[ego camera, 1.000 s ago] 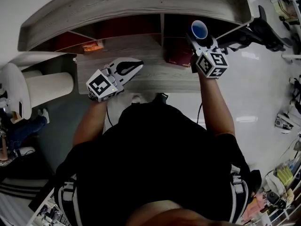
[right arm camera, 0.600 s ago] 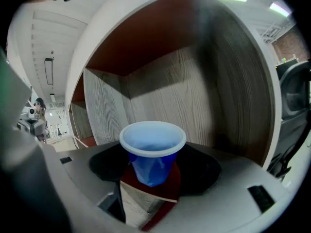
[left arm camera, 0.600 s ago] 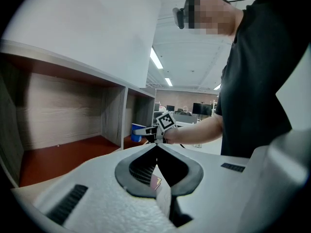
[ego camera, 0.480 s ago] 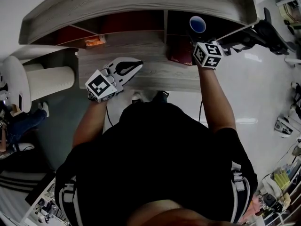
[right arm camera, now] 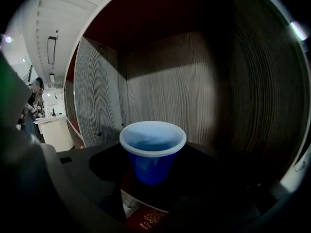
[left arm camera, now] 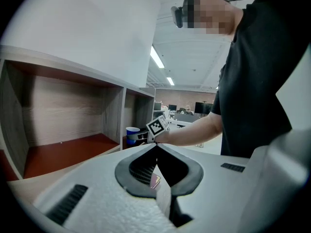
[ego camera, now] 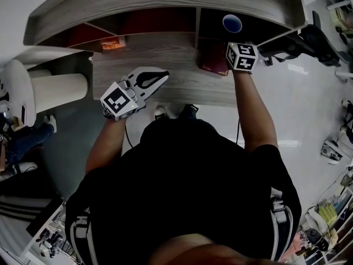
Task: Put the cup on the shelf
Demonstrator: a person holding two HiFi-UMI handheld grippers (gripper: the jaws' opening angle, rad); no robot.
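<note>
A blue cup [ego camera: 232, 23] with a white rim stands upright between the jaws of my right gripper [ego camera: 234, 35], which is shut on it. The cup [right arm camera: 152, 152] hangs inside the right-hand compartment of the grey wooden shelf [ego camera: 165, 4], a little above a dark red book [right arm camera: 146, 221]. The dark jaws of the right gripper [right arm camera: 152, 171] flank the cup's lower half. My left gripper [ego camera: 157, 77] is shut and empty over the desk top, left of centre. From the left gripper [left arm camera: 156, 147] view, the cup [left arm camera: 132, 134] shows far off at the compartment's mouth.
The red book [ego camera: 212, 59] lies at the right compartment's front. A small orange thing [ego camera: 112, 43] sits in the left compartment, and the middle compartment [left arm camera: 68, 149] has a red floor. A white cylinder [ego camera: 58, 98] stands left of the desk and black chair legs [ego camera: 303, 40] to the right.
My right gripper has carried the cup forward, deeper into the right compartment. The left gripper has stayed where it was.
</note>
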